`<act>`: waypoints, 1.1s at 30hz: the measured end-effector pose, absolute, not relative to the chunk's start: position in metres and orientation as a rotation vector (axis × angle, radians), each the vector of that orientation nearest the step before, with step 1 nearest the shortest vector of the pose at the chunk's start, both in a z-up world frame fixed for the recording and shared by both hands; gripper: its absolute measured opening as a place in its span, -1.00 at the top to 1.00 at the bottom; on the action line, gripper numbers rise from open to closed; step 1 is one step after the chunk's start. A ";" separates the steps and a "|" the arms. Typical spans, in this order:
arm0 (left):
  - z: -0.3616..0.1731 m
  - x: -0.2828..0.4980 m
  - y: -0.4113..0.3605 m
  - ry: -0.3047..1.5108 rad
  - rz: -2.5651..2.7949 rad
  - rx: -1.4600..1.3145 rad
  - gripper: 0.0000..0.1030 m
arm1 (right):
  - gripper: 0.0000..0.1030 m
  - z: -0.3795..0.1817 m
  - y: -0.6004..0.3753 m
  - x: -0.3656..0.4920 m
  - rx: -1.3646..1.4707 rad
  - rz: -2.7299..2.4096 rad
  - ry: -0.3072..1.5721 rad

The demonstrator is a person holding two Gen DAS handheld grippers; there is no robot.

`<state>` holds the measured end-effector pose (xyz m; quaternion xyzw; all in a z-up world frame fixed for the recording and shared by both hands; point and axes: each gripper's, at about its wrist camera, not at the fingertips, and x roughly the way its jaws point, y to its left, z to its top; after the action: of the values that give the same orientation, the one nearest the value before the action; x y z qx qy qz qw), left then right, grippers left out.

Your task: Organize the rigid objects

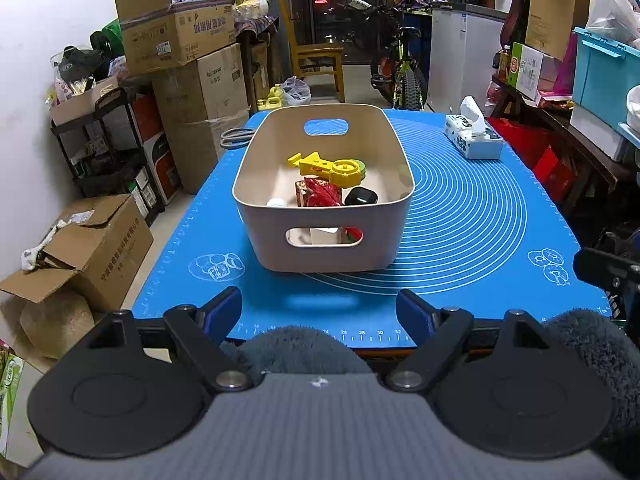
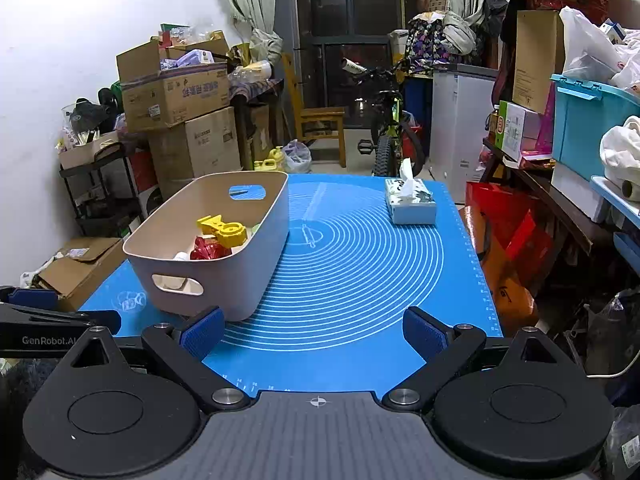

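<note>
A beige plastic bin (image 1: 320,256) (image 2: 224,284) with handle cut-outs stands on the blue mat (image 1: 460,220) (image 2: 352,272). Inside it lie a yellow plastic piece (image 1: 332,168) (image 2: 224,230), a red packet (image 1: 322,194) (image 2: 208,250), a black case (image 1: 361,198) and a white cap (image 1: 277,203). My left gripper (image 1: 320,312) hovers open over the mat's near edge, in front of the bin, with nothing between its fingers. My right gripper (image 2: 314,330) is open too, just right of the bin's near corner, and holds nothing.
A tissue box (image 1: 474,138) (image 2: 410,200) sits at the mat's far right. Grey scissors (image 1: 236,138) lie at the far left edge. Stacked cardboard boxes (image 1: 180,40), a shelf cart, a bicycle (image 2: 390,140) and a wooden chair surround the table. Red bags (image 2: 504,240) stand to the right.
</note>
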<state>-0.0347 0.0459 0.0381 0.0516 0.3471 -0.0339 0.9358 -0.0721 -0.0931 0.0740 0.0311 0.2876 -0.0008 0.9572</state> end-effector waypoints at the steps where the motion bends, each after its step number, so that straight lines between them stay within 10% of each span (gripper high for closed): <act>1: 0.037 -0.035 0.046 0.708 -0.071 0.105 -0.64 | -0.86 0.072 -0.093 -0.073 0.064 0.001 0.583; 33: 0.038 -0.039 0.043 0.668 -0.088 0.118 -0.64 | -0.86 0.061 -0.084 -0.081 0.032 0.013 0.577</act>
<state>-0.0388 0.0426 0.0380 0.0576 0.3274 -0.0430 0.9422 -0.0806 -0.0839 0.0612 0.0157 0.2847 0.0064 0.9585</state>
